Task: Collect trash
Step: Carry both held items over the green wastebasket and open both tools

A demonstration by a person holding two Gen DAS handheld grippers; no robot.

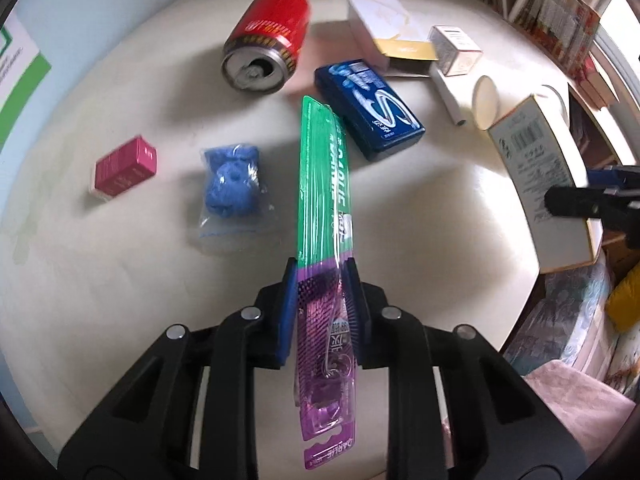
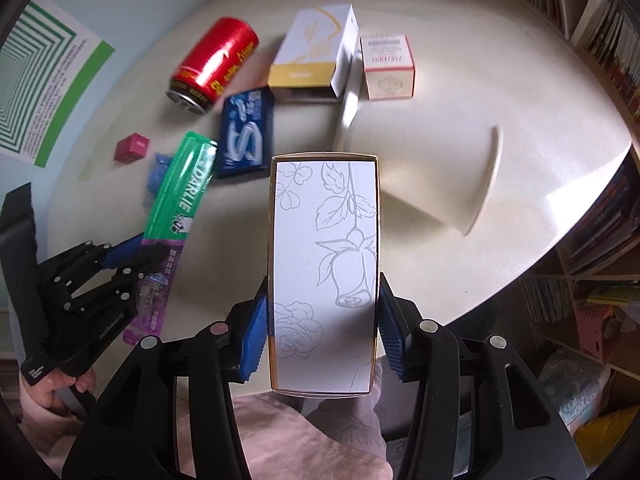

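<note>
The left gripper point(image 1: 322, 280) has its fingers point(image 1: 289, 304) clenched on a toothbrush pack point(image 1: 326, 200), a long green-and-purple blister card gripped at its purple end. The green end slants out over the round white bench point(image 1: 120, 280), clear of the surface. In the right wrist view the same pack point(image 2: 176, 216) sits in the left gripper point(image 2: 136, 256) at the left edge, with a hand point(image 2: 52, 396) on its handle below.

The right gripper point(image 2: 322, 320) grasps a white box point(image 2: 324, 272) printed with outlined roses, its blue fingers point(image 2: 254, 334) pressing both long sides. The box is lifted off the bench.

Still lying on the bench are a red can point(image 1: 266, 40) on its side, a blue gum pack point(image 1: 368, 108), a bagged blue item point(image 1: 232, 184), a small pink box point(image 1: 126, 168), a white-and-gold box point(image 1: 384, 36), a small pink-trimmed box point(image 2: 386, 66) and a paper cup point(image 2: 460, 184) tipped over. Bookshelves point(image 2: 600, 40) stand beyond the bench's edge.
</note>
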